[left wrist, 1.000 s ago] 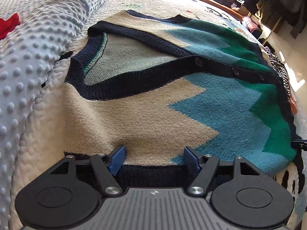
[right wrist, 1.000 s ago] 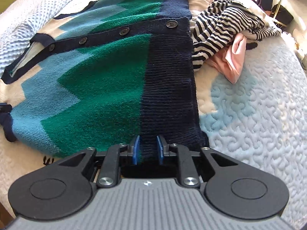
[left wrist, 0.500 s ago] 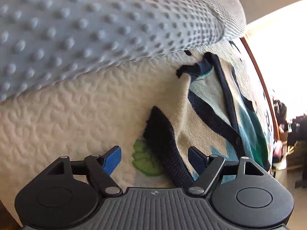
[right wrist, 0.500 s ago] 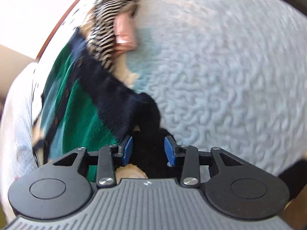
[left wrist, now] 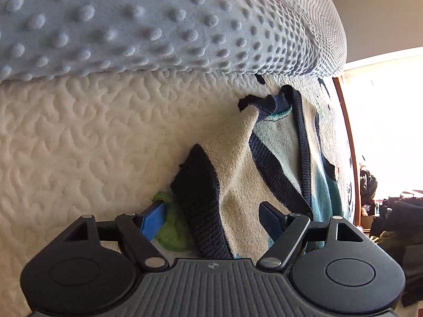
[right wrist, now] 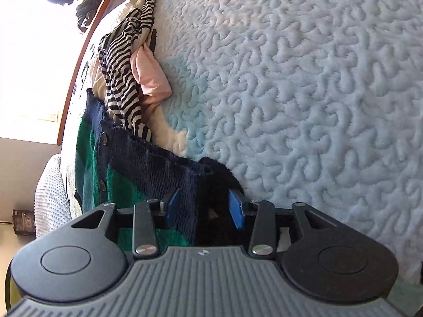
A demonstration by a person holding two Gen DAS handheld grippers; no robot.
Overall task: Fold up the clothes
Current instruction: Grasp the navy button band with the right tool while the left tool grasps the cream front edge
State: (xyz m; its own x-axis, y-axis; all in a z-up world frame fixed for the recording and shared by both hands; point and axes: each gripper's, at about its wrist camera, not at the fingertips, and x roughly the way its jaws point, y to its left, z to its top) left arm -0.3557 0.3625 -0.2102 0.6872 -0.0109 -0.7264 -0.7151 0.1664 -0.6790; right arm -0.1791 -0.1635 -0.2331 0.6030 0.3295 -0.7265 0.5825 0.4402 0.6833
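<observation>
On quilt [left wrist: 79, 145] | cardigan [left wrist: 238, 163] between left gripper [left wrist: 211, 216] fingers [left wrist: 153, 216]

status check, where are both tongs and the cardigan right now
Left tongs open, straddling the cardigan cuff edge. Right tongs open around its navy hem. Striped top and pink cloth lie against the hem's far end.

Strong daylight is admitted from a window [left wrist: 383, 121], which is overexposed to white in both views. The quilt [right wrist: 304, 92] is evenly lit, and its stitching is rendered sharply. Shadow is cast beneath the blanket [left wrist: 158, 31]. Fisheye curvature is seen at the edges; far clutter is perhaps slightly blurred.
</observation>
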